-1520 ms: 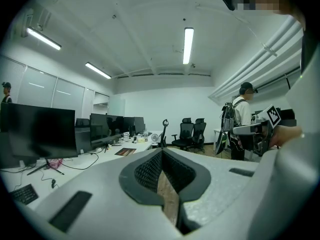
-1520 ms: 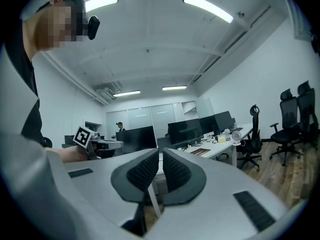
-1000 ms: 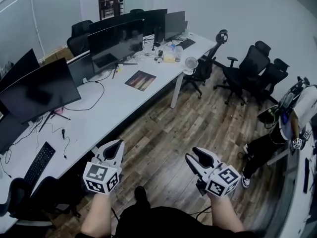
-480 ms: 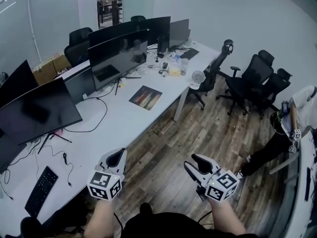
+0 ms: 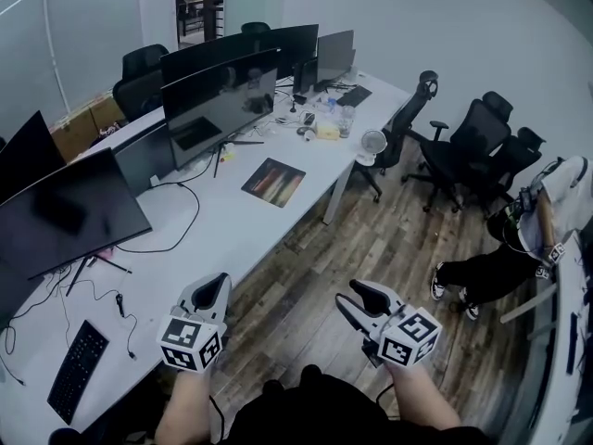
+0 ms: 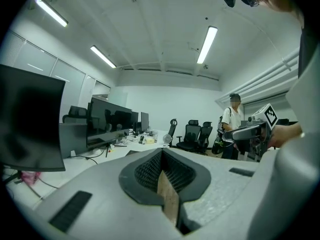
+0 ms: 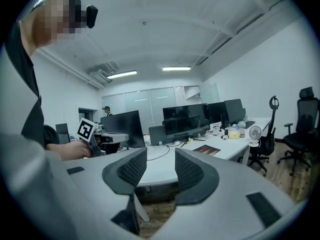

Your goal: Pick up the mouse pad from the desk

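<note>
Both grippers have come nearer the mouse pad (image 5: 273, 182) over the last second. It lies flat on the desk (image 5: 199, 235) by the desk's near edge, well ahead of them. Left gripper (image 5: 219, 282), at the desk's edge, has its jaws together and empty. Right gripper (image 5: 350, 295), off the desk, has its jaws partly apart and empty.

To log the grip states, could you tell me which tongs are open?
The right tongs: their jaws stand apart, empty, while the left tongs are shut.
</note>
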{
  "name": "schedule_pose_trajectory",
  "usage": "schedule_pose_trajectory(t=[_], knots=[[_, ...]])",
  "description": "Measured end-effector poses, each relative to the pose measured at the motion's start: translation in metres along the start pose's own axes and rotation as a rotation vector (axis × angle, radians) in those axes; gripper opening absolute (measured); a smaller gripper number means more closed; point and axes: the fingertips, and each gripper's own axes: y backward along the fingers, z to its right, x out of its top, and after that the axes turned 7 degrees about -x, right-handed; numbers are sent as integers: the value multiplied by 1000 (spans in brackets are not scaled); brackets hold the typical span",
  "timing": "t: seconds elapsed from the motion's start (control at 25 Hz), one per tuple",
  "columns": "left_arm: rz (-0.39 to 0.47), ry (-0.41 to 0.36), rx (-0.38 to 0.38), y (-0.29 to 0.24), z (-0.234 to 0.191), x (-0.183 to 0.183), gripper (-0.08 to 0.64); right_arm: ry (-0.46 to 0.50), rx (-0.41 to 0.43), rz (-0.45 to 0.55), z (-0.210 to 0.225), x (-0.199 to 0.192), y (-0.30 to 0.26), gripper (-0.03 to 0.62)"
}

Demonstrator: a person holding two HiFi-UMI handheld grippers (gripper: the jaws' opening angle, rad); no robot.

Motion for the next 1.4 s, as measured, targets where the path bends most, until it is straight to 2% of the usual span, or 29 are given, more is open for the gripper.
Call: schedule_pose_trajectory(t=[0.28, 0.48, 0.88, 1.12, 1.4], knots=[[-12, 12, 32, -17, -27, -3, 3, 0, 59, 6, 12, 8, -47, 175], [-39, 5, 55, -51, -48, -1, 3, -28, 95, -1, 41, 7, -84, 173], [-121, 5, 47, -189, -66, 7, 3, -99, 157, -22, 159, 19, -168, 172], [-143, 16, 71, -267, -75, 17, 3, -122, 206, -31, 229, 30, -207, 172], [-157, 23, 113, -326, -92, 26, 3, -129, 252, -55, 280, 33, -233, 172]])
